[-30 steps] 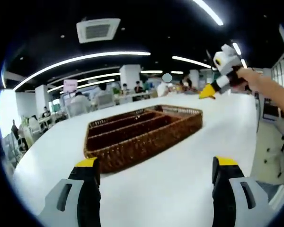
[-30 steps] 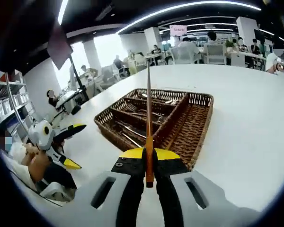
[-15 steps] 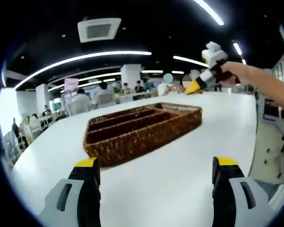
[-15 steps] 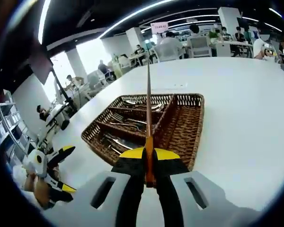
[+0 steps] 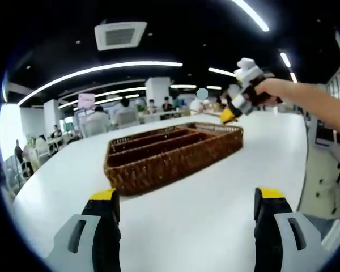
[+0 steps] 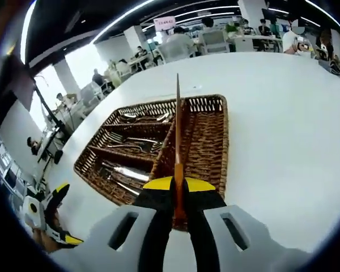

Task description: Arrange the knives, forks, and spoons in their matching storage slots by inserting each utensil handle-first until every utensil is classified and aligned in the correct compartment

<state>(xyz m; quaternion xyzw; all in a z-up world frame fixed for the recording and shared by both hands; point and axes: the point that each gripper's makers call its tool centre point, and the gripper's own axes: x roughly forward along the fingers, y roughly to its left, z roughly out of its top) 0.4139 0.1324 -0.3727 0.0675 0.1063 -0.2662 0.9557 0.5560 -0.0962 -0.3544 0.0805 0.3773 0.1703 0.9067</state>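
Over the white bench (image 5: 204, 215), in the left gripper view, the left gripper (image 5: 186, 209) hangs with its jaws spread wide and nothing between them. Ahead sits the wicker tray (image 5: 170, 161), and beyond its far corner the right gripper (image 5: 229, 116) comes in at a downward slant, held by a person's hand (image 5: 269, 90).

From the right gripper view, the right gripper (image 6: 178, 195) is clamped tight on a knife (image 6: 178, 136), orange handle pinched between the jaws, thin blade pointing away over the tray (image 6: 218, 153). Its long empty compartment (image 6: 204, 147) lies just right of the blade; the divided slots to the left already hold cutlery (image 6: 127, 164). The left gripper (image 6: 45, 218) shows low at the left edge.

As I judge it, the knife leads blade-first, so it may go in the wrong way round, or catch on the divider and land among the other utensils.
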